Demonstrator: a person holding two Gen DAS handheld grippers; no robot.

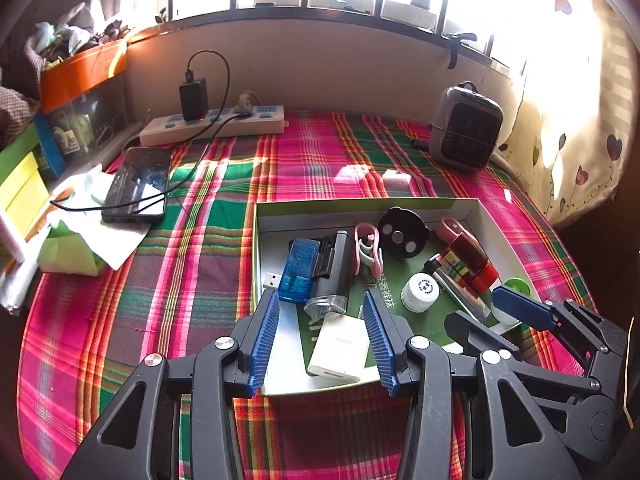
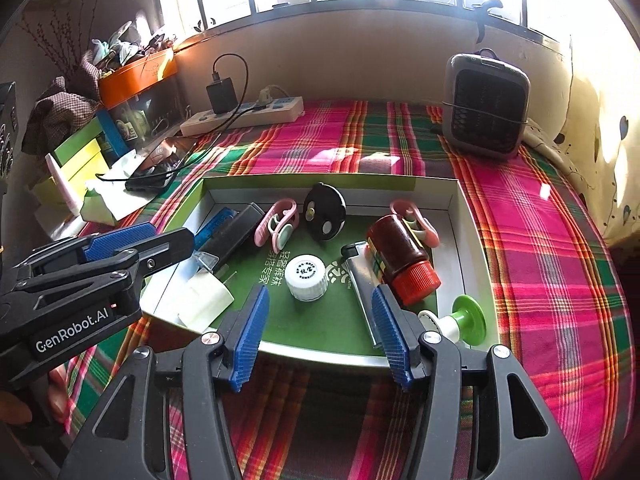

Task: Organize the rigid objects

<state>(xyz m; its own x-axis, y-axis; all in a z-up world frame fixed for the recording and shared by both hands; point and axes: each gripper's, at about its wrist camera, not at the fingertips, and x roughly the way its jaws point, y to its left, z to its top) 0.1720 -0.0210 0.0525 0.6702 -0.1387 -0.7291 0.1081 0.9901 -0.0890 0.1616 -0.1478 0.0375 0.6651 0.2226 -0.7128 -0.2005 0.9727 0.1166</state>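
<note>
A shallow green-lined box (image 1: 272,216) (image 2: 464,232) on the plaid cloth holds several small items. My left gripper (image 1: 322,338) is open, its blue pads on either side of a white charger plug (image 1: 340,350) (image 2: 200,300) at the box's near edge. Beyond lie a blue USB stick (image 1: 298,270), a black device (image 1: 334,266), pink clips (image 1: 366,248) (image 2: 278,222), a black round disc (image 1: 402,236) (image 2: 324,212), a white cap (image 1: 420,292) (image 2: 306,276) and a red bottle (image 1: 472,258) (image 2: 400,256). My right gripper (image 2: 318,336) is open and empty at the box's near rim, in front of the white cap.
A phone (image 1: 138,186) on a cable and tissues (image 1: 80,240) lie left of the box. A power strip (image 1: 212,126) sits at the back wall. A grey heater (image 1: 466,126) (image 2: 486,106) stands back right. Stacked boxes (image 1: 24,168) line the left edge. A green suction knob (image 2: 466,320) lies in the box's right corner.
</note>
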